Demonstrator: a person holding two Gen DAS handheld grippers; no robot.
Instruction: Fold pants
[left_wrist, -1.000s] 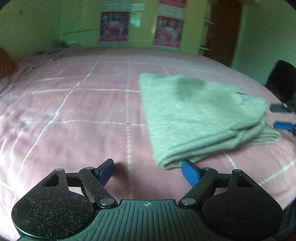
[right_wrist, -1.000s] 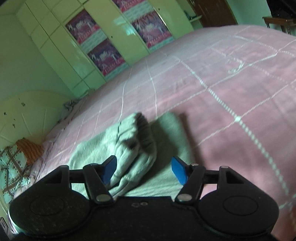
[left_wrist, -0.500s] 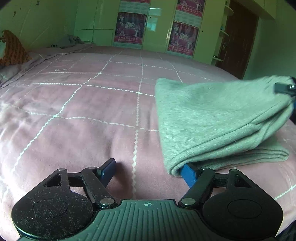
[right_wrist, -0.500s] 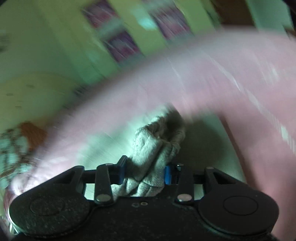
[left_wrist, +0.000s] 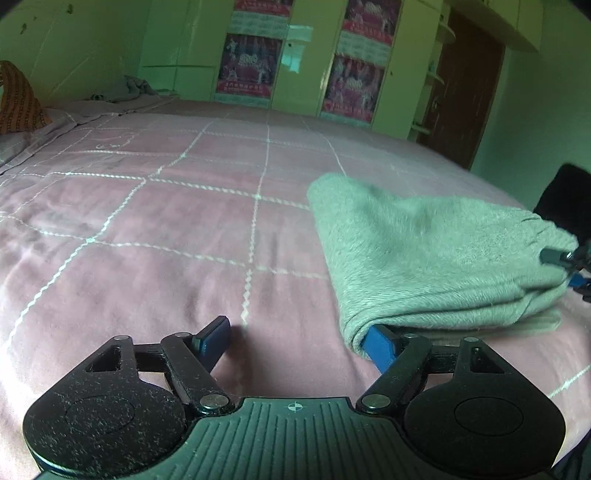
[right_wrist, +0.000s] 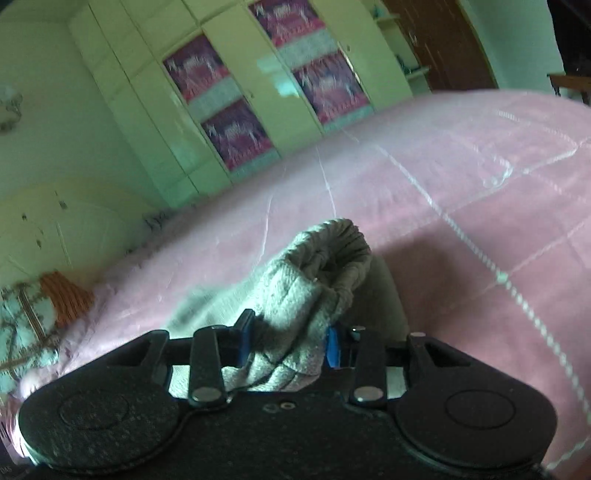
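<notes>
The grey-green pants (left_wrist: 424, 254) lie folded in layers on the pink bed (left_wrist: 184, 221). My left gripper (left_wrist: 295, 332) is open at the pants' near left corner; its right finger (left_wrist: 380, 343) is tucked under the fold and its left finger (left_wrist: 214, 336) rests on the bedspread. My right gripper (right_wrist: 286, 339) is shut on a bunched end of the pants (right_wrist: 314, 291) and holds it raised off the bed. It also shows in the left wrist view (left_wrist: 569, 266) at the pants' right end.
Green cupboards with posters (left_wrist: 295, 62) stand behind the bed. A brown door (left_wrist: 469, 92) is at the right. An orange patterned pillow (left_wrist: 18, 99) and a crumpled cloth (left_wrist: 125, 88) lie at the bed's far left. A dark chair (left_wrist: 565, 199) stands by the bed's right side.
My right gripper closed on the pants' end and lifted it. My left gripper slid forward, its right finger going under the fold's corner.
</notes>
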